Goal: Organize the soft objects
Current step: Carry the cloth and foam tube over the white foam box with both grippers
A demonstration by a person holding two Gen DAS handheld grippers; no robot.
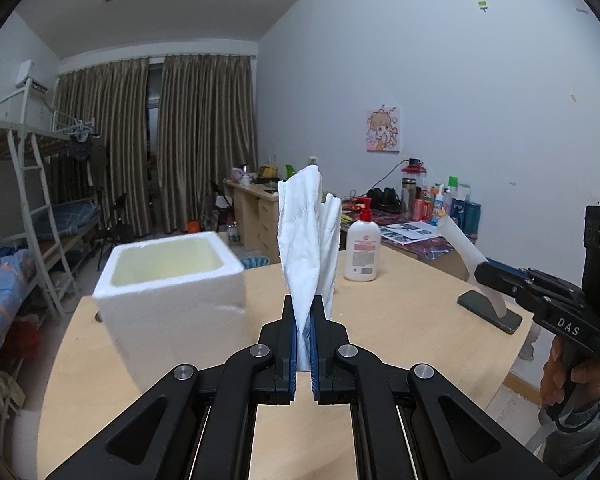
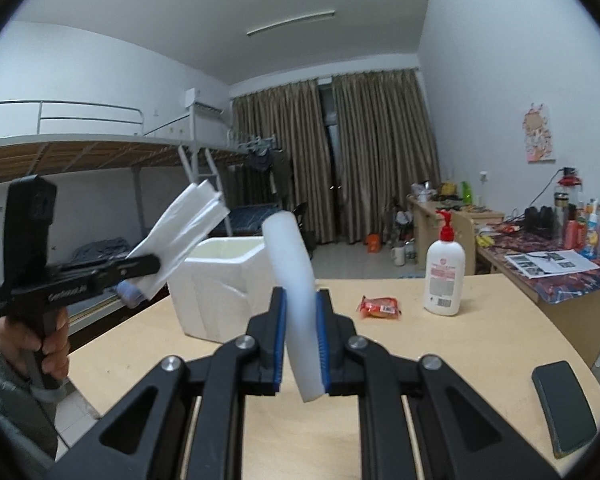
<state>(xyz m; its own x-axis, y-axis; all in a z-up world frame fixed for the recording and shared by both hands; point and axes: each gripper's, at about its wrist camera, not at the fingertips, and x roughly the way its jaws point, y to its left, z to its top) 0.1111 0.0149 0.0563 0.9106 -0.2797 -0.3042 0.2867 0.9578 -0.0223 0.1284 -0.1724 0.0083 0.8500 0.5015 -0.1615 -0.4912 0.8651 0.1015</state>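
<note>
My left gripper (image 1: 303,312) is shut on a white tissue packet (image 1: 306,236) that sticks up above the wooden table (image 1: 400,320). It also shows in the right wrist view (image 2: 152,268), holding the tissue packet (image 2: 180,236) at the left, above the table's left edge. My right gripper (image 2: 302,312) is shut on a white foam sheet (image 2: 296,280), held above the table. It shows in the left wrist view (image 1: 484,274) at the right with the foam sheet (image 1: 464,248). A white foam box (image 1: 168,280), open on top, stands on the table's far left (image 2: 220,280).
A white lotion bottle with a red pump (image 1: 362,248) stands at the table's far side (image 2: 444,272). A small red snack packet (image 2: 380,307) lies near it. A dark phone (image 1: 490,311) lies at the table's right (image 2: 562,408). Cluttered desks and a bunk bed stand beyond.
</note>
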